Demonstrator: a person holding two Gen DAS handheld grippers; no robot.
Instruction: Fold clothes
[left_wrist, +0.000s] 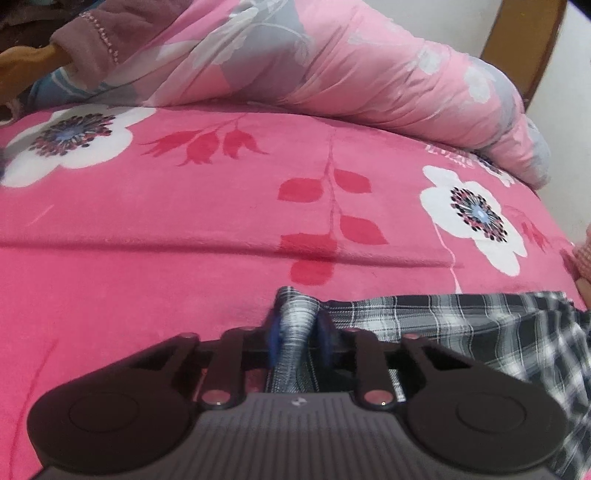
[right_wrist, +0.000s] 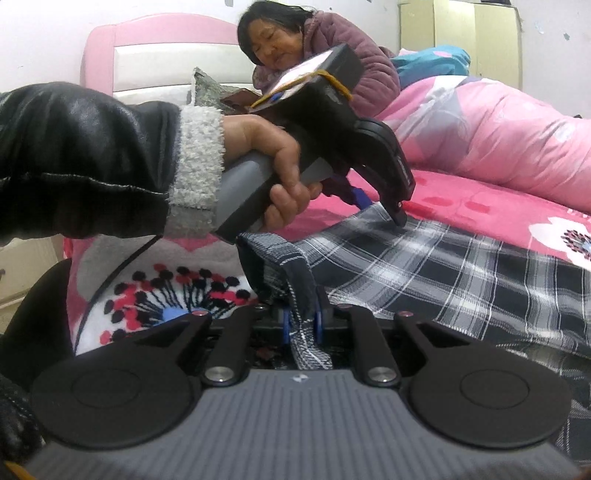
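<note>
Plaid garment (right_wrist: 443, 273) spread on the pink flowered bed blanket (left_wrist: 184, 221), black, grey and white checks. Left tool (left_wrist: 297, 325) clamped on a bunched edge of the plaid, cloth pinched between the blue pads (left_wrist: 275, 332). Right tool (right_wrist: 303, 321) likewise closed on another folded edge, a strip hanging down between its fingers. Left hand (right_wrist: 273, 177) wrapped around its tool's grey handle. Pink quilt (left_wrist: 351, 74) heaped behind.

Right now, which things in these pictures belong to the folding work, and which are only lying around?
For the job:
plaid garment
left gripper, shut on it
right gripper, shut on it

Lying about:
pink flowered blanket
pink quilt
a person resting behind it
</note>
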